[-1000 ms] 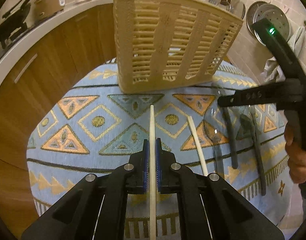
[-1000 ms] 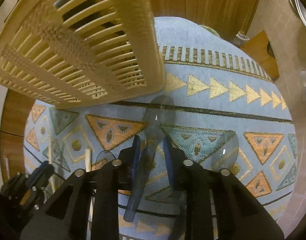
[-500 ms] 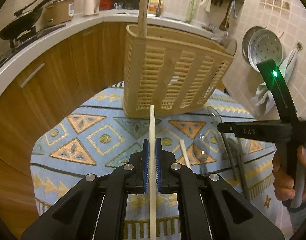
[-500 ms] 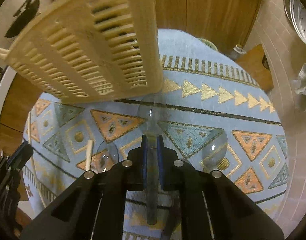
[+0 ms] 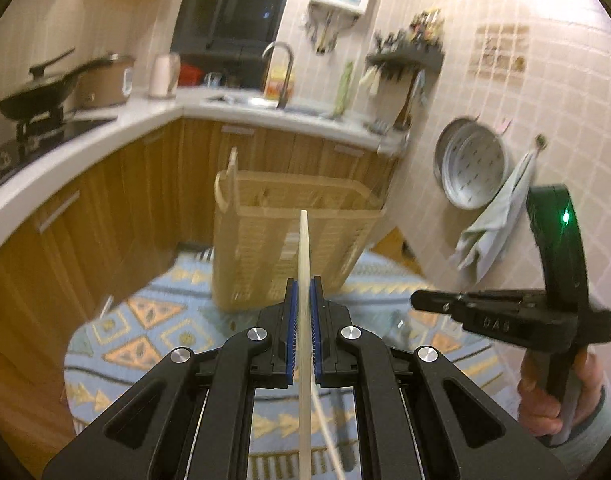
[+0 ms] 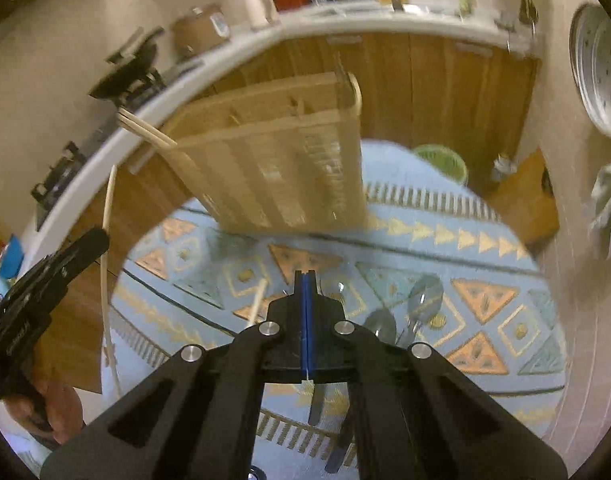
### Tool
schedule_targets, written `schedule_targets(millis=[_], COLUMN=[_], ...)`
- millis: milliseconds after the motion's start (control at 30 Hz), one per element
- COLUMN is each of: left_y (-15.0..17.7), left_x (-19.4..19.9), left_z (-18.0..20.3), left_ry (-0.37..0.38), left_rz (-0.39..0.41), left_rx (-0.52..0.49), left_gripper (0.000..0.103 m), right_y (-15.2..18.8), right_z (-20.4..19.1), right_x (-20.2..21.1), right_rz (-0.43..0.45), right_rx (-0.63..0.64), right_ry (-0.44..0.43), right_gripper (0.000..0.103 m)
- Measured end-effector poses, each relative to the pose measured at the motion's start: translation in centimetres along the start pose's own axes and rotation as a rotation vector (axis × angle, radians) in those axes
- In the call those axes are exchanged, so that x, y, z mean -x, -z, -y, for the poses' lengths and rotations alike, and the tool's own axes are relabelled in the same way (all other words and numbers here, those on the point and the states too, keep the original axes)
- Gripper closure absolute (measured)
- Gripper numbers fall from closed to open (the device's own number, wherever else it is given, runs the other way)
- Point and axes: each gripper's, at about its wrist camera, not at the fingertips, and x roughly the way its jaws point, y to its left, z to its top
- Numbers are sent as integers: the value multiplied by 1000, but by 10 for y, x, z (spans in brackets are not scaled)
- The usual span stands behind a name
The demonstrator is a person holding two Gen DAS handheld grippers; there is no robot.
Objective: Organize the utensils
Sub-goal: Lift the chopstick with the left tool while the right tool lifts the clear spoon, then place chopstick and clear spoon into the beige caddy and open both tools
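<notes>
Beige basket ahead, spoons and chopstick on patterned cloth.

Warm, dim indoor light, source perhaps overhead. Heavy fisheye bending with black corners. Motion-smeared beyond the fingers, worst on the basket; sharp close in.

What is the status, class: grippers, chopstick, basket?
Left gripper shut on chopstick, raised, pointing at basket. Right gripper shut, nothing visible in it. Spoons and another chopstick lie on the tablecloth. Path clear.
</notes>
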Motion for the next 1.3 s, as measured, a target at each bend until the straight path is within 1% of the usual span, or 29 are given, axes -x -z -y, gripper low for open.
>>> schedule_targets(millis=[100, 167, 200, 267, 333, 433, 533, 600, 633, 700, 767, 800, 867, 900, 933, 1000, 1067, 1133, 1167, 1200, 1233, 1300], left_y=[-9, -12, -12, -11, -8, -3, -2, -1, 0, 1, 2, 3, 5, 5, 5, 6, 6, 6, 6, 6, 5, 3], left_x=[9, 11, 11, 8, 4, -3, -7, -8, -9, -10, -14, -15, -16, -17, -17, -17, -17, -17, -17, -17, -17, -18], left_z=[5, 6, 6, 5, 2, -3, -8, -11, -12, -15, -16, -16, -17, -17, -17, -18, -18, -18, -18, -18, -17, -15], left_ry=[15, 24, 24, 24, 25, 33, 31, 33, 35, 36, 40, 41, 43, 43, 44, 45, 44, 45, 46, 46, 46, 49], left_rz=[36, 43, 44, 36, 23, 0, -6, -9, -10, -14, -23, -25, -28, -28, -29, -30, -30, -29, -27, -26, -23, -13], left_rx=[-4, -4, -4, -4, 4, 24, 22, 21, 19, 20, 23, 25, 27, 28, 29, 32, 31, 31, 30, 29, 28, 26], left_gripper=[99, 99, 99, 99, 99, 99, 99, 99, 99, 99, 99, 99, 99, 99, 99, 99, 99, 99, 99, 99, 99, 99], right_y=[-5, -5, -5, -4, -4, 1, 4, 6, 4, 3, 1, 1, -1, -1, -1, 1, 3, 4, 4, 5, 5, 5], right_z=[2, 6, 10, 12, 13, 16, 20, 25, 27, 30, 31, 30, 28, 26, 23, 16, 12, 7, 2, -1, -4, -5], right_x=[6, -1, -10, -26, -52, -83, -113, -123, -122, -121, -122, -122, -122, -120, -119, -124, -131, -133, -134, -135, -135, -131], right_rz=[-3, -33, -66, -127, -208, -294, -385, -413, -403, -395, -393, -395, -393, -386, -381, -403, -428, -424, -420, -419, -421, -420], right_rx=[9, -6, -19, -20, 2, 14, 16, -12, -29, -39, -34, -25, -12, -3, 14, 46, 50, 73, 96, 113, 122, 104], right_ry=[-40, -35, -25, -41, -20, -8, -2, -14, -29, -12, 10, 14, 17, 25, 50, 108, 110, 130, 157, 173, 176, 148], right_gripper=[103, 103, 103, 102, 102, 102, 102, 102, 101, 97, 82, 78, 62, 59, 58, 59, 74, 76, 84, 88, 93, 93])
